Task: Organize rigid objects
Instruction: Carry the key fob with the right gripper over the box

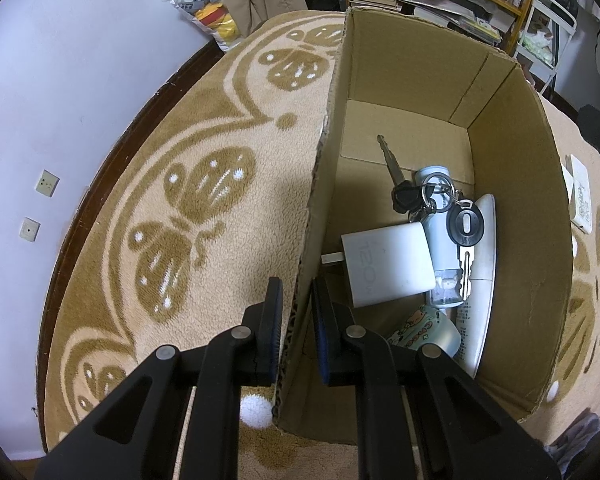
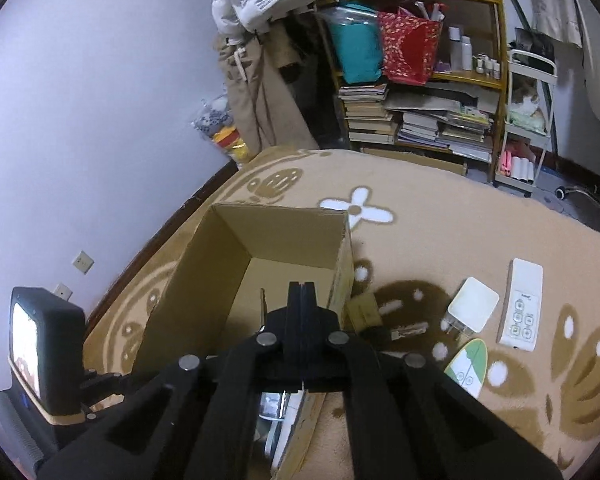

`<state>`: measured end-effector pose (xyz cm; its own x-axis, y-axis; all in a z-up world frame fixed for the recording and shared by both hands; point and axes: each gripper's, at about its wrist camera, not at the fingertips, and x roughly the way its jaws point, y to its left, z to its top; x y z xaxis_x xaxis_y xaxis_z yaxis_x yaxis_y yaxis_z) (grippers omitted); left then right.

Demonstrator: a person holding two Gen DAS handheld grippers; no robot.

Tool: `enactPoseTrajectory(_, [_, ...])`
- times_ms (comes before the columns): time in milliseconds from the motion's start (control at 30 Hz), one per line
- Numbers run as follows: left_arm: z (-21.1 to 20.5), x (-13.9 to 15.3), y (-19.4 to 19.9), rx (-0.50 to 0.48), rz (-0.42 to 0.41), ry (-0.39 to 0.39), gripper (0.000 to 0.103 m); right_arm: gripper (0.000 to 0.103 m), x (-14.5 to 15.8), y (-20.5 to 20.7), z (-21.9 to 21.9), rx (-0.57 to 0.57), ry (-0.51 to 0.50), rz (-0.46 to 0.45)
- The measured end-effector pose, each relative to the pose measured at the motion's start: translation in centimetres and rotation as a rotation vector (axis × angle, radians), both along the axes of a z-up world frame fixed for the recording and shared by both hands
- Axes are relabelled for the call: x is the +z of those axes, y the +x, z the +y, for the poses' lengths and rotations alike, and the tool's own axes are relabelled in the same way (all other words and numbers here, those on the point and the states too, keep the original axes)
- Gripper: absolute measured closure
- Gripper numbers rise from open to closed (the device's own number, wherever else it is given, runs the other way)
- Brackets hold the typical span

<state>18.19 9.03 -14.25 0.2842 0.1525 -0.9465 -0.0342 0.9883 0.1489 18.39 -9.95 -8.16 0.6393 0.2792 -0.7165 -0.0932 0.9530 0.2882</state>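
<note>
An open cardboard box [image 1: 512, 208] stands on the patterned rug. My left gripper [image 1: 296, 292] is shut on the box's left wall, one finger inside and one outside. Inside lie a white charger [image 1: 388, 264], a key bunch [image 1: 432, 200], a pale blue bottle [image 1: 440, 248], a white oval item [image 1: 482, 280] and a small cartoon-print cup [image 1: 424, 332]. In the right wrist view my right gripper [image 2: 302, 292] is shut and empty above the box [image 2: 204, 276]. On the rug to its right lie a white remote [image 2: 520, 310], a white charger [image 2: 472, 310] and a green-white oval item [image 2: 468, 368].
A small tan box [image 2: 364, 310] and a small plug piece [image 2: 410, 332] lie beside the cardboard box. A bookshelf [image 2: 420, 120] with stacked books and a white cart [image 2: 526, 120] stand beyond the rug. A white wall runs along the left.
</note>
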Motion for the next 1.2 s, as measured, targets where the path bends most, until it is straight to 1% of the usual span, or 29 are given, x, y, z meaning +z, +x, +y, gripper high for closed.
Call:
enactPoseTrajectory(100, [0.0, 0.0, 0.0, 0.0, 0.0, -0.001, 0.089, 0.1, -1.0, 0.4, -1.8, -0.044, 0.043, 0.023])
enactPoseTrajectory(200, [0.0, 0.0, 0.0, 0.001, 0.0, -0.001, 0.089, 0.092, -2.3, 1.0, -3.6, -0.089, 0.069, 0.06])
enactPoseTrajectory(233, [0.0, 0.0, -0.1, 0.001, 0.001, -0.001, 0.089, 0.087, -2.7, 1.2, -4.3, -0.102, 0.075, 0.072])
enactPoseTrajectory(267, [0.0, 0.0, -0.1, 0.0, 0.001, 0.0, 0.089, 0.078, -3.2, 1.5, -4.8, -0.108, 0.08, 0.092])
enactPoseTrajectory(300, [0.0, 0.0, -0.1, 0.001, 0.001, 0.0, 0.089, 0.072, -3.6, 1.7, -5.1, -0.108, 0.088, 0.105])
enactPoseTrajectory(333, [0.0, 0.0, -0.1, 0.001, 0.0, -0.001, 0.089, 0.062, -4.0, 1.9, -5.5, -0.102, 0.103, 0.114])
enactPoseTrajectory(367, [0.1, 0.0, -0.1, 0.002, 0.001, -0.001, 0.089, 0.058, -4.5, 2.1, -5.8, -0.095, 0.114, 0.118])
enactPoseTrajectory(400, [0.1, 0.0, -0.1, 0.002, 0.001, -0.001, 0.089, 0.058, -4.9, 2.2, -6.0, -0.09, 0.118, 0.124])
enactPoseTrajectory(500, [0.1, 0.0, -0.1, 0.001, 0.001, 0.0, 0.089, 0.058, -6.6, 2.8, -6.9, -0.111, 0.157, 0.197])
enactPoseTrajectory(600, [0.1, 0.0, -0.1, 0.001, 0.002, 0.001, 0.089, 0.058, -8.9, 3.3, -7.8, -0.158, 0.253, 0.287])
enactPoseTrajectory(700, [0.1, 0.0, -0.1, 0.0, 0.0, 0.001, 0.089, 0.058, -10.6, 3.4, -8.2, -0.194, 0.282, 0.323])
enactPoseTrajectory(767, [0.1, 0.0, 0.0, 0.001, 0.001, 0.001, 0.089, 0.061, -11.6, 3.5, -8.1, -0.204, 0.305, 0.349])
enactPoseTrajectory(900, [0.1, 0.0, 0.0, 0.002, 0.002, -0.002, 0.089, 0.061, -12.7, 3.8, -7.6, -0.228, 0.329, 0.369])
enactPoseTrajectory(967, [0.2, 0.0, 0.0, 0.002, 0.002, -0.002, 0.089, 0.062, -13.1, 4.1, -7.6, -0.264, 0.312, 0.365])
enactPoseTrajectory(1067, [0.2, 0.0, 0.0, 0.003, 0.002, -0.005, 0.089, 0.061, -13.3, 4.6, -7.7, -0.312, 0.325, 0.354])
enactPoseTrajectory(1200, [0.3, 0.0, 0.0, 0.004, 0.003, -0.01, 0.089, 0.061, -13.7, 5.5, -7.1, -0.326, 0.277, 0.359])
